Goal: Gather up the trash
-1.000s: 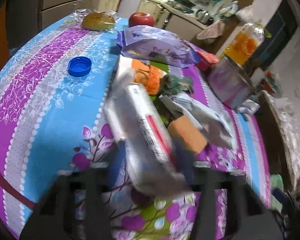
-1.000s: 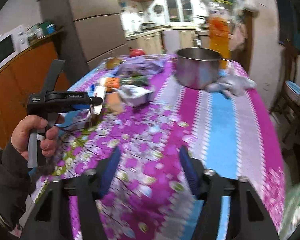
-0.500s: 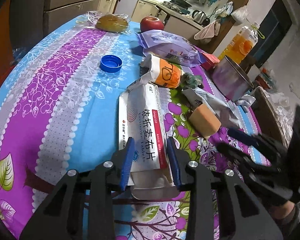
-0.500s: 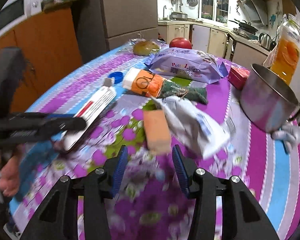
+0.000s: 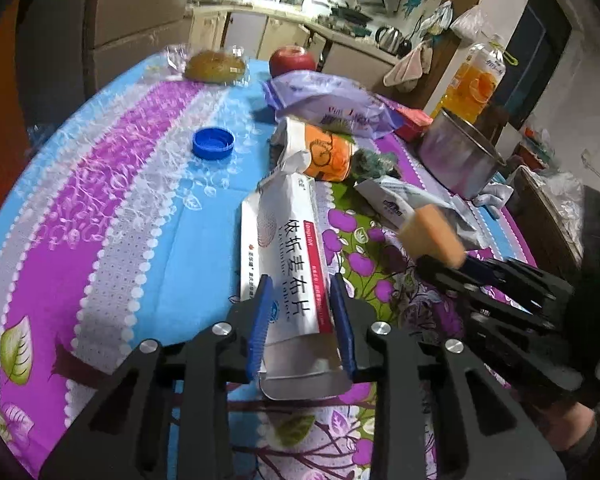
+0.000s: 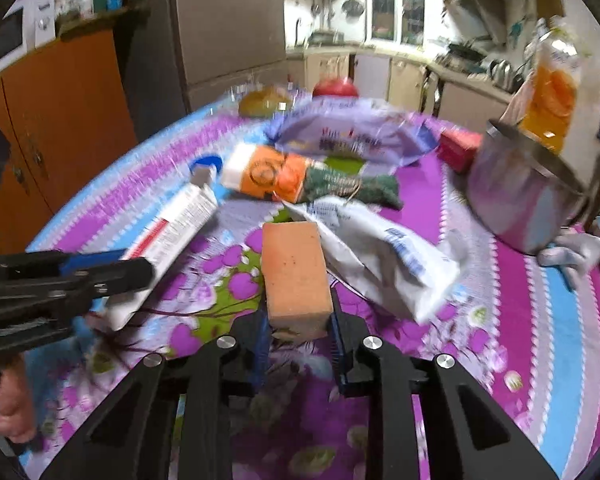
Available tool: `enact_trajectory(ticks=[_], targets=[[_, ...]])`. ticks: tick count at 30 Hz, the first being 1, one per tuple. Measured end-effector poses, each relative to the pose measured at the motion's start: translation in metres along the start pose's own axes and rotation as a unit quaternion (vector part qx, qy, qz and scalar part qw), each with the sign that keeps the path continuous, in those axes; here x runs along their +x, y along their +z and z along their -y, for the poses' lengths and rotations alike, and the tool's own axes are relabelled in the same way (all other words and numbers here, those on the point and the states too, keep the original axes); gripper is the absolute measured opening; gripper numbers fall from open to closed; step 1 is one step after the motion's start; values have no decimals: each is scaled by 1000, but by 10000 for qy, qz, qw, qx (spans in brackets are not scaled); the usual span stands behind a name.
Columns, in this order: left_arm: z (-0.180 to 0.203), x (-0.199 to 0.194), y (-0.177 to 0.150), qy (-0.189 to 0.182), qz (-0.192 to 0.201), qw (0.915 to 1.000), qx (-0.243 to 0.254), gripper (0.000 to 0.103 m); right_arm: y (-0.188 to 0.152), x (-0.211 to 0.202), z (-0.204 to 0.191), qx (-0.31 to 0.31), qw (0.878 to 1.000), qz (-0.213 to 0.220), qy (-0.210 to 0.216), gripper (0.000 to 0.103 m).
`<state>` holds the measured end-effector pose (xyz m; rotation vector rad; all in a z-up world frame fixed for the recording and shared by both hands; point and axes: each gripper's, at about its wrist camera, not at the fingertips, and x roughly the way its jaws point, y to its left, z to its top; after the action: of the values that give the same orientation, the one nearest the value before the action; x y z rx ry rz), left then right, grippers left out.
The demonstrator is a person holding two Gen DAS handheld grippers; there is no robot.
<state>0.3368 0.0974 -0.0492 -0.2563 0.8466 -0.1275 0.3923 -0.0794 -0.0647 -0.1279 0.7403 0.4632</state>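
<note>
My left gripper (image 5: 302, 312) is shut on the near end of a flattened white medicine box (image 5: 286, 256) with red stripe and Chinese print; the box also shows in the right wrist view (image 6: 168, 228). My right gripper (image 6: 298, 332) has its jaws on both sides of an orange sponge block (image 6: 296, 272), also seen in the left wrist view (image 5: 432, 236). Beyond lie a white crumpled wrapper (image 6: 380, 248), an orange-and-white package (image 6: 268, 172), a green scrubber (image 6: 356, 184) and a purple bag (image 6: 348, 132).
A blue bottle cap (image 5: 213, 143) lies on the patterned tablecloth (image 5: 100, 208). A steel pot (image 6: 524, 196), orange juice bottle (image 6: 556, 92), red box (image 6: 458, 150), apple (image 5: 293, 60) and wrapped bun (image 5: 215, 66) stand farther back. A chair (image 5: 548, 216) is at the right.
My left gripper has closed on the white box, which was blurred and moving a second ago. My right gripper has advanced across the table and its jaws have come around the orange sponge.
</note>
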Motion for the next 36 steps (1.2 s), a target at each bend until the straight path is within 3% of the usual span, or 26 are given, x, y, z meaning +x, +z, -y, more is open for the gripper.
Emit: enact_trajectory(ticks=[6,11,20,36], targets=[[24,-37,-20,176,600,9975,333,25,-23,-65,-13,180,9972,670,-272,26],[44,-73,-41,46,1037,9936,438,24,-49,-112,-18,328,9925,1077,-482,26],[103,-130,-57,-13,1925,9778,832,24,-79,-183,-17,537,9806,1607,-988,26],[181,-135,-78,-325,1957,9707,1356,24,-114,-265,27,993,9631,1910,-1617,26]])
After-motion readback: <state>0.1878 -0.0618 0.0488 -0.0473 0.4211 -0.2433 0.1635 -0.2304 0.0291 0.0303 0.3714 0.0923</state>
